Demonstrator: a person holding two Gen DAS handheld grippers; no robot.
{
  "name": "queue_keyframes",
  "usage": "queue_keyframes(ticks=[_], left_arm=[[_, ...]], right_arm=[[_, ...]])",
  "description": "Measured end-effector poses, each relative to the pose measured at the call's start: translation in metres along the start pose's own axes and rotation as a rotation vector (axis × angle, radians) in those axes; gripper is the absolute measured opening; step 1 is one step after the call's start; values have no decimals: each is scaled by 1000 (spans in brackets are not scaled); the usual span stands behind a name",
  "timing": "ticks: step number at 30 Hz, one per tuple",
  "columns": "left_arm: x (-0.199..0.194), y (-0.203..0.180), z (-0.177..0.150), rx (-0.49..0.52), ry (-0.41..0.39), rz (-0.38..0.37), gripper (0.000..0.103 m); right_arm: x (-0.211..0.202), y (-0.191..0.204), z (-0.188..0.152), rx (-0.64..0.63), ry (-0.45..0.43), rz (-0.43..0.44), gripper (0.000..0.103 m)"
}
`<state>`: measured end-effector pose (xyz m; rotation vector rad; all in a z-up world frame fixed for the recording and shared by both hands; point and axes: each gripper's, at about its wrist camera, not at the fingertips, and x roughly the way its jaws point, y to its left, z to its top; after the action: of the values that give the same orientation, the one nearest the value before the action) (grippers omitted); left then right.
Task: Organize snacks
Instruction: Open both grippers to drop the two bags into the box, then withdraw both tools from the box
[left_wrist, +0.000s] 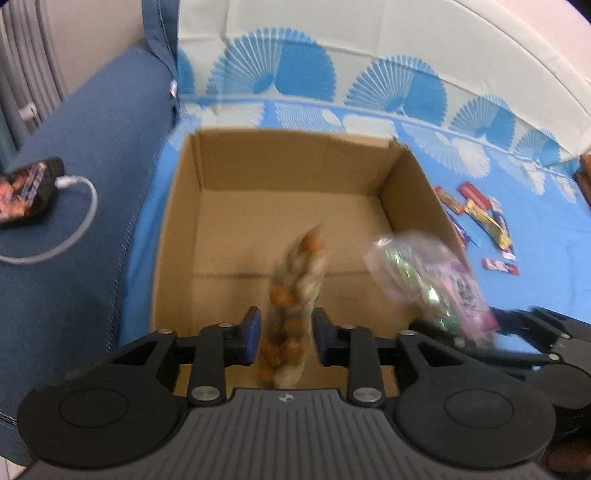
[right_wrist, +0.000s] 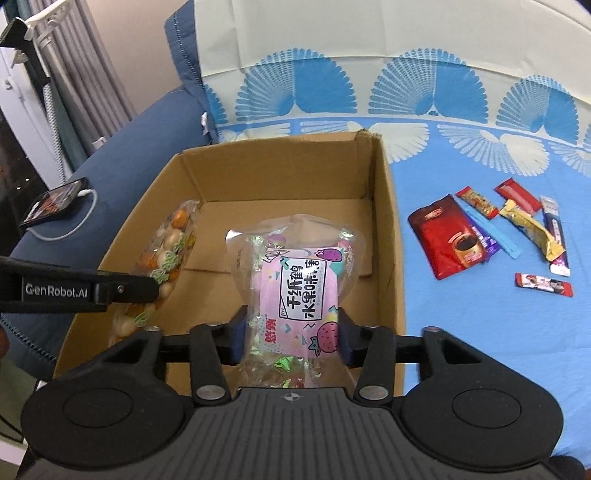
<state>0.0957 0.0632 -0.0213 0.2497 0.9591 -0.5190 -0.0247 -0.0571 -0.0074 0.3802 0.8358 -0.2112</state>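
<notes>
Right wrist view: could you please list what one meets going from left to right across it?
Phone on the blue armrest → bag of orange and white candies → pink-labelled candy bag over the cardboard box → red coffee sachet → yellow wrapper.

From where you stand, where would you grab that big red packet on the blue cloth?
Probably the red packet by its lower-left corner, from above. It lies flat on the blue cloth, so only an edge can be pinched, and that corner is free, while snack sticks crowd its right edge.
</notes>
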Motion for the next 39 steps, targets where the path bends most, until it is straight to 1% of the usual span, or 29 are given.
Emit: queue_keyframes(ticks=[1,2,3,4,5,7,8,13,16,19,24,27,31,39], left_arm=[[-4,-1,0,11,-22,9,84],[-10,-2,-2,23,-54,25,96],[-17,-4,-4,28,-87,46,103],[-22,-5,-8,32,-110,63,103],[-26,-7,-11,43,-109,74,103],[-30,-9,-17,48,-69,74,103],[-32,-9,-23,39,-51,72,103],[-54,-1,-47,-34,-14,81,103],[-71,4,-61,-85,-10,80,103],[-88,0,-74,-102,-31,89,103],[-114,-9,-91,-104,-76,108,103],[-128,-13,-94,-106,-112,113,103],[-144,-19,-98,-102,-150,117,103],[-161,-24,-104,-88,-183,120,103]], right_arm=[[0,-1,-1,3,6,-13,91],[-2,0,-1,5,9,-35,92],[-5,0,-3,1,8,-30,90],[-8,0,-4,-1,15,-25,90],[-13,1,-7,-4,18,-30,90],[-24,4,-12,-21,14,-35,90],[-30,6,-15,-29,11,-40,90],[-67,14,-29,-40,-27,-43,90],[-88,17,-37,-39,-60,-46,92],[-104,22,-46,-46,-90,-53,93],[-131,30,-57,-66,-132,-35,94],[-147,33,-63,-81,-167,-31,95],[-163,34,-71,-87,-193,-22,96],[-179,38,-77,-97,-222,-7,97]])
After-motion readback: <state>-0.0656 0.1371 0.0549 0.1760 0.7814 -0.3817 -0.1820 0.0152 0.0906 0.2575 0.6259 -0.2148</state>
